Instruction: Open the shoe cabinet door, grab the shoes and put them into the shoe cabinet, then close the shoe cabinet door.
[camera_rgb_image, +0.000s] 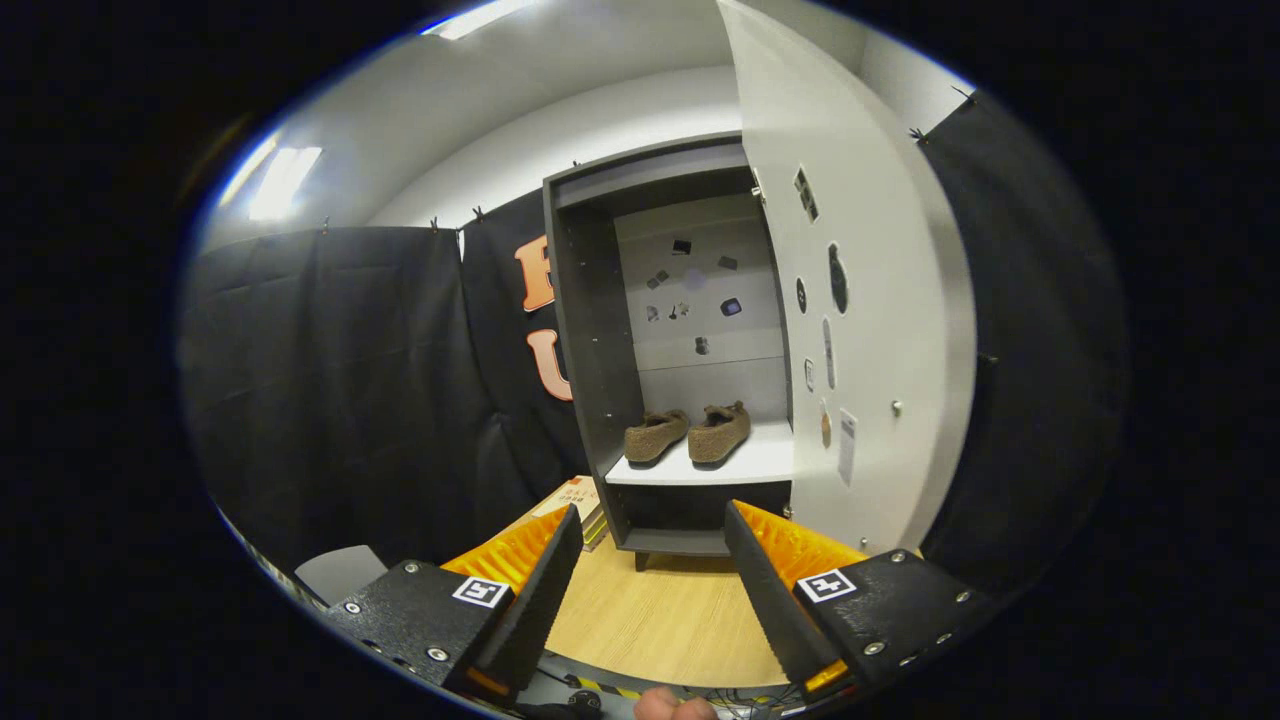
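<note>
Two shoes (688, 435): brown, side by side on the white shelf (765, 462) inside the cabinet (590, 330), toes pointing toward the back wall; the left one is angled a little away from the right one, and the two are close together but I cannot tell whether they touch.
Cabinet: dark grey frame, pale back panel with small dark stickers on it; it stands on the wooden floor (660, 615) beyond the fingers, against the black cloth wall.
Door (860, 300): white, swung wide open to the right of the cabinet, its inner face toward the camera, with several small stickers and a small knob-like fitting on it.
Shelf: white, in the lower part of the cabinet, with a dark open compartment beneath it.
Tool (650, 555): released, fingers spread wide apart with nothing between them but bare floor; it hangs well short of the cabinet, the cabinet's foot showing between the fingertips.
Books (578, 497): a small stack on the floor just left of the cabinet's base, partly behind the left finger.
Hand (675, 708): a person's fingertips peek in below the tool.
</note>
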